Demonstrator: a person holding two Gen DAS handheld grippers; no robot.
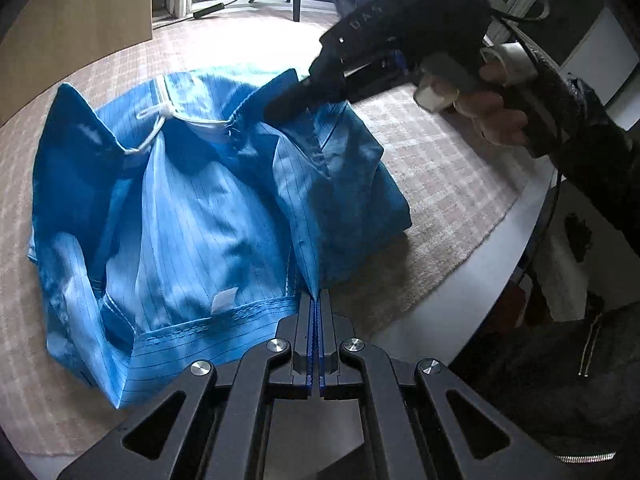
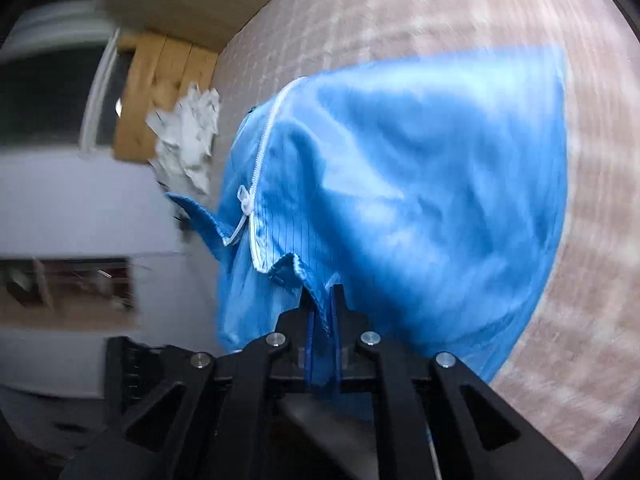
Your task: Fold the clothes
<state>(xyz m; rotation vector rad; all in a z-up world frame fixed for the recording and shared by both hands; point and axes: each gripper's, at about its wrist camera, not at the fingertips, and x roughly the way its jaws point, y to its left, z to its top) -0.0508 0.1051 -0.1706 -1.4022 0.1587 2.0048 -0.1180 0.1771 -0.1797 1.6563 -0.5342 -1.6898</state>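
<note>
- Looking along the left gripper, we see its jaws clenched on a fold at the near hem of the blue pinstriped garment, the blue pads pressed together with only thin cloth between them.
- Just past that hem we find a small white label sewn inside the garment.
- Further on, the garment lies crumpled and opened out on the pale checked tablecloth, with a white zipper pull near its far edge.
- At the far right corner of the garment, the left wrist view alone shows us the right gripper from outside, its dark tip on the cloth, and the person's right hand around its handle.
- Turning to the right wrist view, we see the right gripper nearly closed, grasping a blue hemmed edge that runs down between its pads.
- Beyond it the garment bulges across the tablecloth, and its white zipper runs up the left side.
- Only here do we see crumpled white paper and a tan cardboard box further off, both blurred.
</note>
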